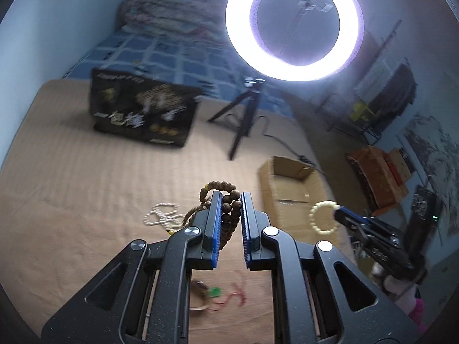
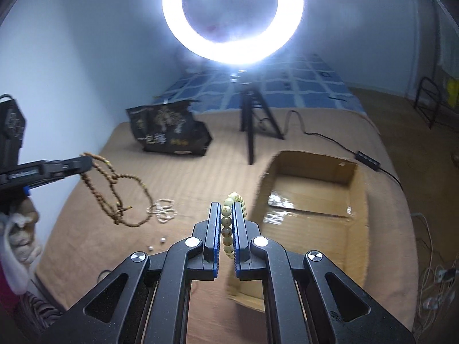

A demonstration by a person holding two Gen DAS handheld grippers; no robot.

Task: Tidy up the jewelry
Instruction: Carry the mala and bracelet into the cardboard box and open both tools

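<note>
Left claw clamps the brown bead necklace in the air; right claw grips the pale bead bracelet beside the cardboard box.

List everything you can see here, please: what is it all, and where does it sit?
Brown bead necklace: one, hanging from left gripper.
Pale green bracelet: one, in right gripper.
White pearl strand: one, on tan bedcover.
Loose pearls: two, white, near the strand.
Cardboard box: one, open, right side.
Black bag: one, far left.
Ring light: one, lit, on black tripod.
Left gripper; right gripper: black, blue-padded.
</note>
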